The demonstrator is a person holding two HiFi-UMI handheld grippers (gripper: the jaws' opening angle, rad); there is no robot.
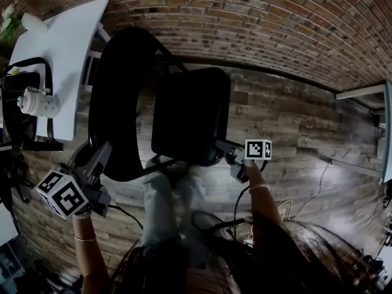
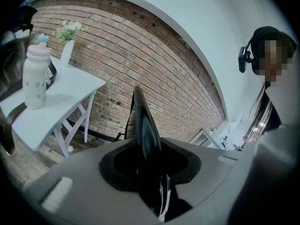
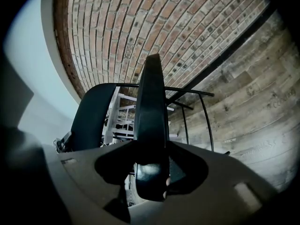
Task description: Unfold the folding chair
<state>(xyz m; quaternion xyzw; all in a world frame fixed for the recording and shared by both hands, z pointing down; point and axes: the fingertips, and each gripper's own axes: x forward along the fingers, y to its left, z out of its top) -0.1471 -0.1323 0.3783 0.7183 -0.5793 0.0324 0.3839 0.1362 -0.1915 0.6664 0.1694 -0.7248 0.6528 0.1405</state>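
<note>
The black folding chair stands before me with its tall oval backrest [image 1: 119, 97] on the left and its padded seat [image 1: 191, 115] tipped up in the middle. My left gripper [image 1: 101, 158] is shut on the backrest's lower edge. In the left gripper view that thin black edge [image 2: 145, 130] runs straight into the left gripper [image 2: 152, 182]. My right gripper [image 1: 223, 149] is shut on the seat's near right corner. The right gripper view shows the thick seat edge [image 3: 151, 111] filling the right gripper [image 3: 151, 172], with the backrest [image 3: 91, 116] to its left.
A white table [image 1: 67, 48] stands left of the chair with a pale bottle [image 1: 38, 101] and a black bag [image 1: 18, 103] on it. A brick wall runs behind. Cables [image 1: 306, 201] lie on the wooden floor at the right. My legs [image 1: 168, 207] are just under the seat.
</note>
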